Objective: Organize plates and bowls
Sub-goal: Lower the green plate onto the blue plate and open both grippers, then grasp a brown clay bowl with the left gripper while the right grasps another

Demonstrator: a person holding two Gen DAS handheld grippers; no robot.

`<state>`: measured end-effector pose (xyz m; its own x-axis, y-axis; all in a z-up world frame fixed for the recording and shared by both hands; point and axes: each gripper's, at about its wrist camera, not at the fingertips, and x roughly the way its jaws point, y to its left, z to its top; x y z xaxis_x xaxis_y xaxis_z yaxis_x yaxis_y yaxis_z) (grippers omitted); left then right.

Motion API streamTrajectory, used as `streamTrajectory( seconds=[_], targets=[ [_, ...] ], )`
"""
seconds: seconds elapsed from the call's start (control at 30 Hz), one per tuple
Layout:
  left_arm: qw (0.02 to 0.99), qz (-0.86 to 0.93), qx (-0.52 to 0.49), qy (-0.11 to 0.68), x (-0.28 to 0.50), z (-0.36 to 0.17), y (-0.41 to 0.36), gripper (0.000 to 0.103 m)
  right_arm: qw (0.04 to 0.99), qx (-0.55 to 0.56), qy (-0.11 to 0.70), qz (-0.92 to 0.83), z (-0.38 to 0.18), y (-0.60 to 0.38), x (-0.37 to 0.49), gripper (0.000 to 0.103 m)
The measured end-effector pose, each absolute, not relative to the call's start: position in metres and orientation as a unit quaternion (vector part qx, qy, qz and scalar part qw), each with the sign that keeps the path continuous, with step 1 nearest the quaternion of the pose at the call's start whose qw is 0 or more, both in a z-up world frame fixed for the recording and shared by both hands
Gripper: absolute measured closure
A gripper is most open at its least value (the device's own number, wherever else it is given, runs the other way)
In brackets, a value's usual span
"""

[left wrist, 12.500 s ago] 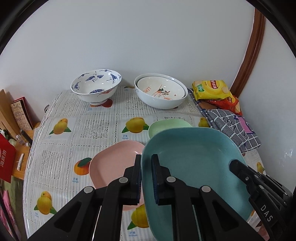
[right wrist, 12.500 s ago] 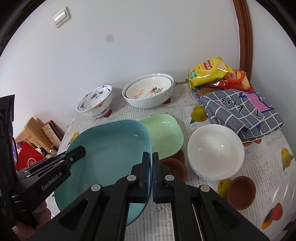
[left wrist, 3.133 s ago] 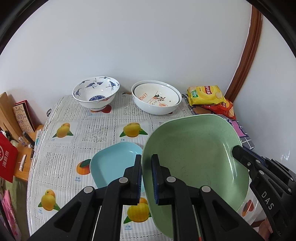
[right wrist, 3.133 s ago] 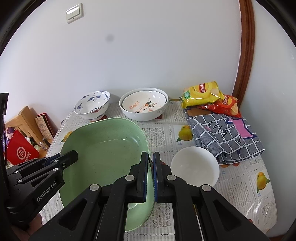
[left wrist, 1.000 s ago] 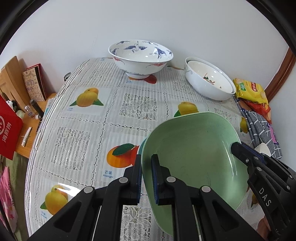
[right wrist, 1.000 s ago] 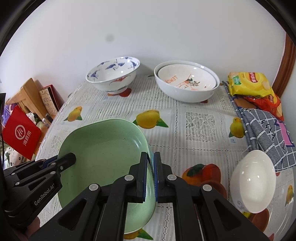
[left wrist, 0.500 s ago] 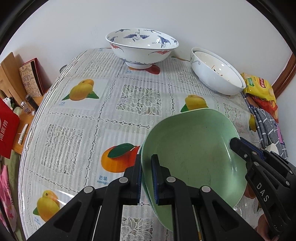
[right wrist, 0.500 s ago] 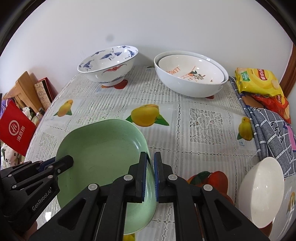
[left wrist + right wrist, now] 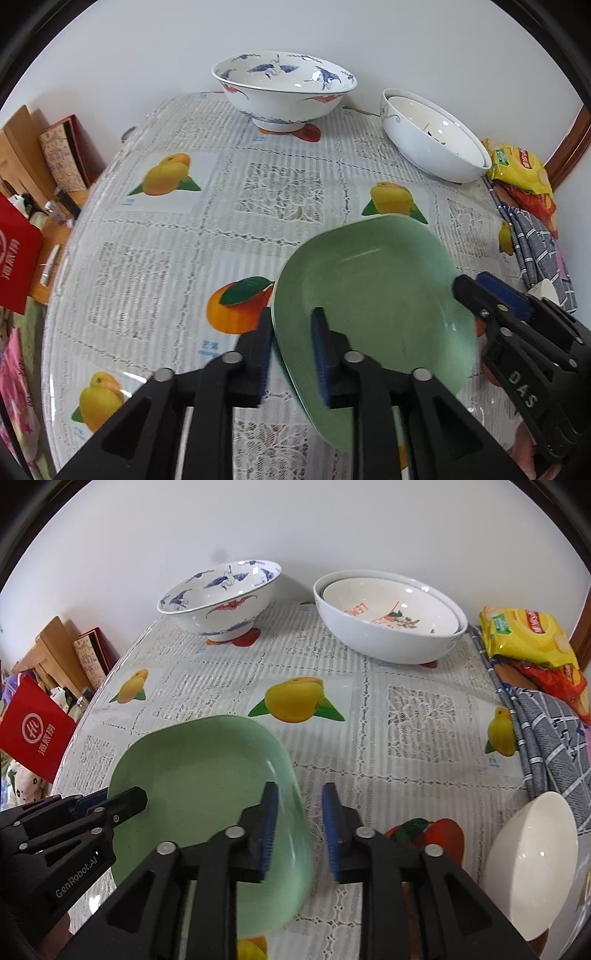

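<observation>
Down in the lower middle of both wrist views sits the green square plate (image 9: 376, 291), its rims caught between the fingers of both tools. The left tool (image 9: 291, 350) straddles the plate's left rim in the left wrist view; its jaws are opening, and the blue pads stand clear of the rim with a gap on either side. The right tool (image 9: 300, 829) straddles the opposite rim in the right wrist view, its jaws likewise opening, pads apart from the blurred edge. A darker rim peeks from under the plate at its lower left edge in the left wrist view.

Lettering "DAS" shows on the right tool's body at the lower right of the left view, and "GenRobot.AI" on the left tool at the lower left of the right view.

Farther up the counter (image 9: 417, 709), covered in a lace-and-fruit cloth, stand a blue crane-patterned bowl (image 9: 221, 598) and two nested white bowls (image 9: 388, 620), the inner one printed with part of the word "LEMON" upside down. A yellow crisp packet (image 9: 524, 635) lies at the upper right, a checked cloth (image 9: 554, 734) below it, and a plain white bowl (image 9: 528, 860) at the lower right. A red card with Chinese characters (image 9: 37, 734) stands at the left edge.
</observation>
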<state>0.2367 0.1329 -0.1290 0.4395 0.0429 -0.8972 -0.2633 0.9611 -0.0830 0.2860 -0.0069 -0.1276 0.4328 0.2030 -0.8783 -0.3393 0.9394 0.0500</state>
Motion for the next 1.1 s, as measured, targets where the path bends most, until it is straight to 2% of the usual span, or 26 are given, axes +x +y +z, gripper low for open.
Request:
streamTrajectory(
  seconds=[0.3,0.37,0.43,0.77,1.1],
  targets=[
    [0.855,0.090,-0.092,0.502,0.217,-0.101,0.123,0.071,0.862,-0.055,0.481,0.149,-0.094,-0.038,0.261,0.074],
    [0.861,0.083,-0.088,0.495,0.212,-0.094,0.115,0.071,0.869,-0.049,0.473,0.140,-0.084,-0.053,0.254,0.071],
    [0.868,0.064,-0.082,0.486,0.208,-0.086,0.102,0.071,0.874,-0.047,0.465,0.132,-0.077,-0.068,0.247,0.059],
    [0.882,-0.005,-0.053,0.468,0.194,-0.067,0.026,0.071,0.896,-0.006,0.442,0.049,-0.052,-0.177,0.207,0.059],
    [0.873,-0.030,-0.042,0.486,0.190,-0.088,-0.025,0.071,0.882,0.050,0.469,-0.025,-0.084,-0.275,0.174,0.059]
  ],
)
